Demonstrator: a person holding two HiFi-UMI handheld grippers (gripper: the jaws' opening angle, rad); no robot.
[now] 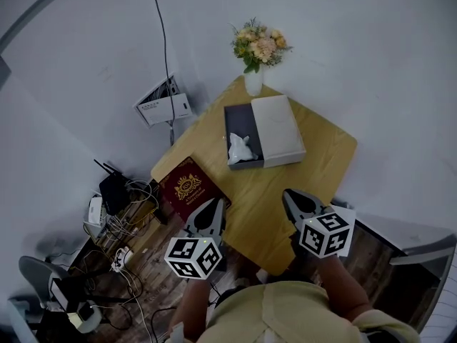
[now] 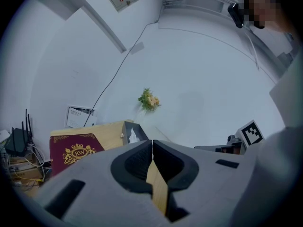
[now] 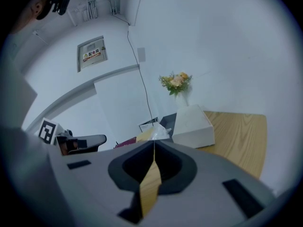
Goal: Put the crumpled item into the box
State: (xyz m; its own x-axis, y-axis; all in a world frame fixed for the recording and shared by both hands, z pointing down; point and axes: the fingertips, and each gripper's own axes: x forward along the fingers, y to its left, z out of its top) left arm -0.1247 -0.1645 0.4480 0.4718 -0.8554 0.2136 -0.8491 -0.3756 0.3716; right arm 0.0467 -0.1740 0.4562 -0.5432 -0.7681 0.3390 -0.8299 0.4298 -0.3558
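Observation:
A dark open box (image 1: 241,128) stands on the wooden table (image 1: 325,152), and a crumpled white item (image 1: 240,149) lies inside it at its near end. The box's white lid (image 1: 278,128) rests alongside on the right. My left gripper (image 1: 208,216) hovers over the table's near left edge, jaws shut and empty. My right gripper (image 1: 298,204) hangs over the near right part, also shut and empty. The crumpled white item (image 2: 133,135) shows in the left gripper view, and the right gripper view shows it (image 3: 157,131) beside the lid (image 3: 193,126).
A dark red book (image 1: 187,186) with a gold crest lies at the table's left corner. A vase of flowers (image 1: 257,54) stands at the far corner. Cables and routers (image 1: 114,191) clutter the floor to the left. A grey chair (image 1: 414,245) stands at the right.

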